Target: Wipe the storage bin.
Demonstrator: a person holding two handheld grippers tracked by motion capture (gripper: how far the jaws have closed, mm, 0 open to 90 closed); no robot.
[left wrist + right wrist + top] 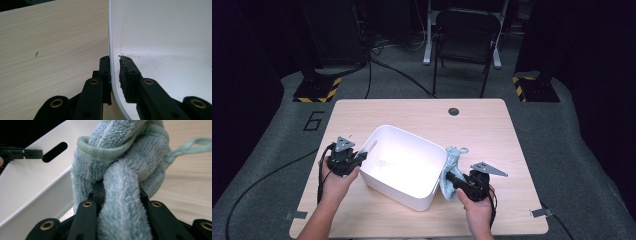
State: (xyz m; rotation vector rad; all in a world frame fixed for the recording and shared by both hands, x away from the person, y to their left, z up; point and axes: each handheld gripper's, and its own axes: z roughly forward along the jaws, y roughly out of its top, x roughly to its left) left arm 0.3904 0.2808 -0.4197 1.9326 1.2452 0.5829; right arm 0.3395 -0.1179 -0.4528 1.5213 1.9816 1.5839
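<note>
We see two hands come in from the near edge of the table point(362, 215), each with a gripper. Our right gripper point(451, 179) sits near the right front, just beside the right wall of the tub point(402, 165); its jaws are clamped tight on a towel point(450, 167), a pale blue-green fluffy bundle. In the right gripper view the towel point(120, 175) bulges up between the jaws and spills over them, with a thin loop trailing off to the right over the bare wood, and the tub's white wall with its slot handle lies to the left. The towel hangs against the outside of the tub's right wall, off the tabletop or barely above it; we cannot tell which. Our left gripper point(362, 156) is at the tub's left rim. In the left gripper view its jaws straddle the thin white wall point(111, 50), one outside over the wood and one inside, pinching it. The tub stands turned at an angle in the middle of the table, its inside bare and brightly lit. Farther off there is a round hole point(454, 111) near the table's far edge, and beyond it a dark chair point(467, 30) on the floor.
</note>
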